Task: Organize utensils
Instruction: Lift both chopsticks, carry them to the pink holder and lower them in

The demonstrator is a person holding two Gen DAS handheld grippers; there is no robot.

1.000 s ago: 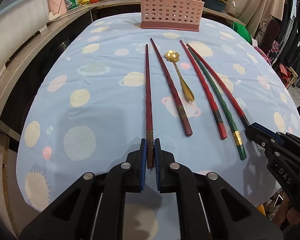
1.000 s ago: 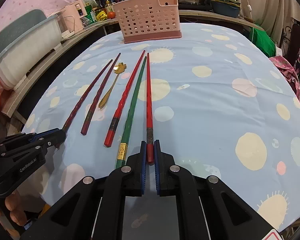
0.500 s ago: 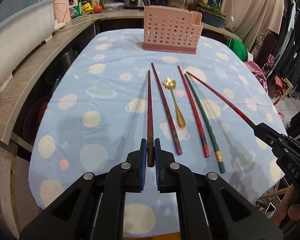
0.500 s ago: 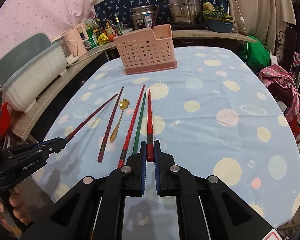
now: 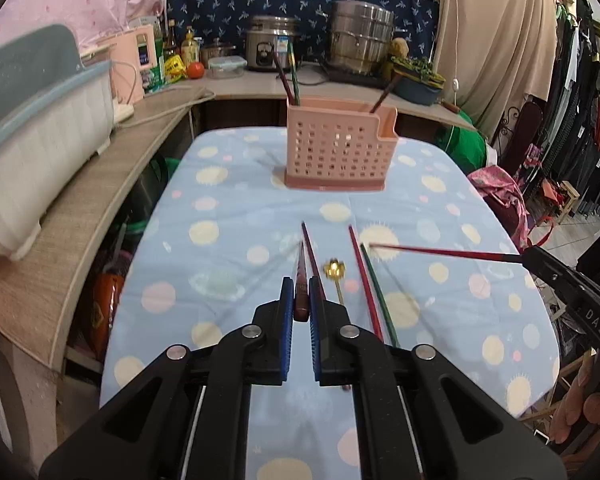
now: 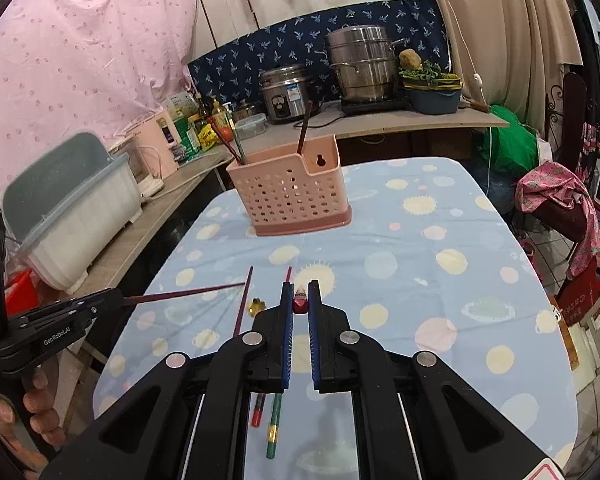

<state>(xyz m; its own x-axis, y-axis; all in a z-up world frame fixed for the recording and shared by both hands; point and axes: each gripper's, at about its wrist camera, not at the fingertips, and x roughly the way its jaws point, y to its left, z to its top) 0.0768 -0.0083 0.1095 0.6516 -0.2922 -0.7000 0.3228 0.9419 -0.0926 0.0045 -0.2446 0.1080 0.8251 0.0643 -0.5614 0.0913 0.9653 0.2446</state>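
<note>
My left gripper [image 5: 299, 292] is shut on the thick end of a dark red chopstick [image 5: 301, 268], held in the air and pointing toward the pink basket [image 5: 336, 148]. My right gripper [image 6: 300, 292] is shut on a bright red chopstick [image 6: 300, 301], seen end-on; in the left wrist view this chopstick [image 5: 440, 251] juts out leftward. Still lying on the tablecloth are a second dark red chopstick [image 5: 311, 254], a gold spoon [image 5: 335, 270], a red chopstick [image 5: 364, 280] and a green chopstick [image 5: 380, 300]. The basket [image 6: 288, 192] holds a few chopsticks [image 5: 290, 80].
The table with its blue spotted cloth [image 5: 228, 216] has a wooden counter [image 5: 100, 200] along its left side, bearing a white bin [image 5: 40, 148]. Pots and a rice cooker [image 6: 288, 92] stand behind the basket. A chair with pink cloth [image 6: 560, 200] is at the right.
Both grippers have risen, each lifting its chopstick off the table. The views have tipped up, so the basket and the counter behind it now show in full.
</note>
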